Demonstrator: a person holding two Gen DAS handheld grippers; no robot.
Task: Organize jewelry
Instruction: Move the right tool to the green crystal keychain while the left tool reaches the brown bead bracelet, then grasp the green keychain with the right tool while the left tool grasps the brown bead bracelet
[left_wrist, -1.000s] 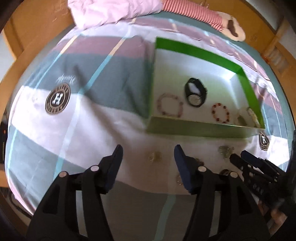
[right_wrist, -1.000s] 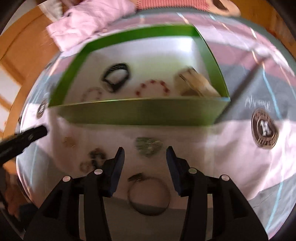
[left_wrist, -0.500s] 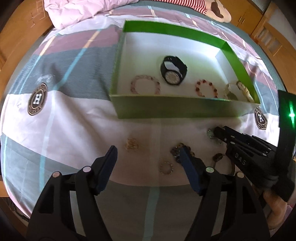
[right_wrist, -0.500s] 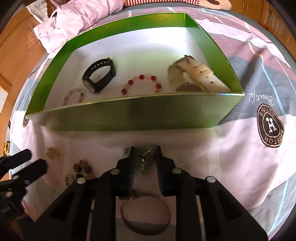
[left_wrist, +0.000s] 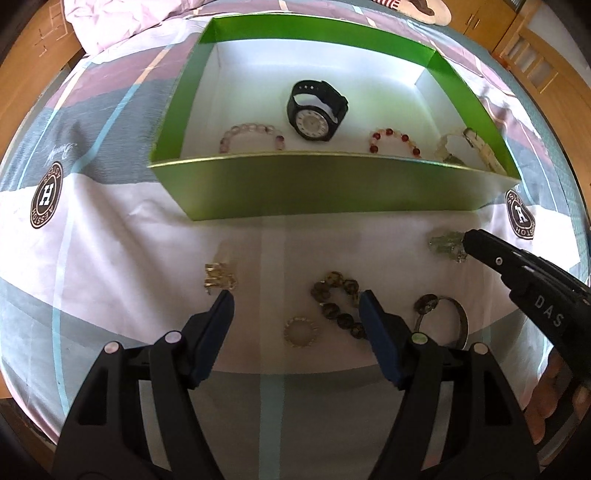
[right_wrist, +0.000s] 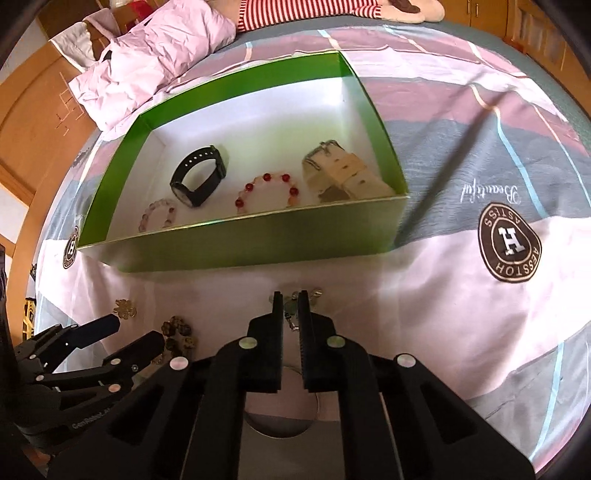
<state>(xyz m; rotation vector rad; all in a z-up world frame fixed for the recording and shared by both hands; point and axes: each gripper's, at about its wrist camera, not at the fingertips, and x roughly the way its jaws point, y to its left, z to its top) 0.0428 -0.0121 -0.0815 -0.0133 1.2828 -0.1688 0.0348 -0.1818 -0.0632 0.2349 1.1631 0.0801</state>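
A green box (left_wrist: 317, 184) (right_wrist: 258, 243) on the bed holds a black watch (left_wrist: 314, 110) (right_wrist: 199, 177), a pink bead bracelet (left_wrist: 251, 134), a red bead bracelet (left_wrist: 393, 140) (right_wrist: 267, 188) and a cream watch (right_wrist: 343, 173). My right gripper (right_wrist: 291, 299) is shut on a silver-green pendant (left_wrist: 447, 245) (right_wrist: 295, 306) lying in front of the box. My left gripper (left_wrist: 295, 299) is open above a dark bead bracelet (left_wrist: 338, 302) and a small ring (left_wrist: 300, 331). A gold clover piece (left_wrist: 219, 275) (right_wrist: 125, 308) lies at the left.
A metal bangle with a charm (left_wrist: 447, 317) lies near the bed's front edge. A pink pillow (right_wrist: 155, 55) and a striped plush toy (right_wrist: 314, 11) lie behind the box. Wooden furniture (left_wrist: 535, 55) stands around the bed.
My right gripper moved forward and closed on the silver-green pendant. My left gripper moved closer to the loose jewelry, still open.
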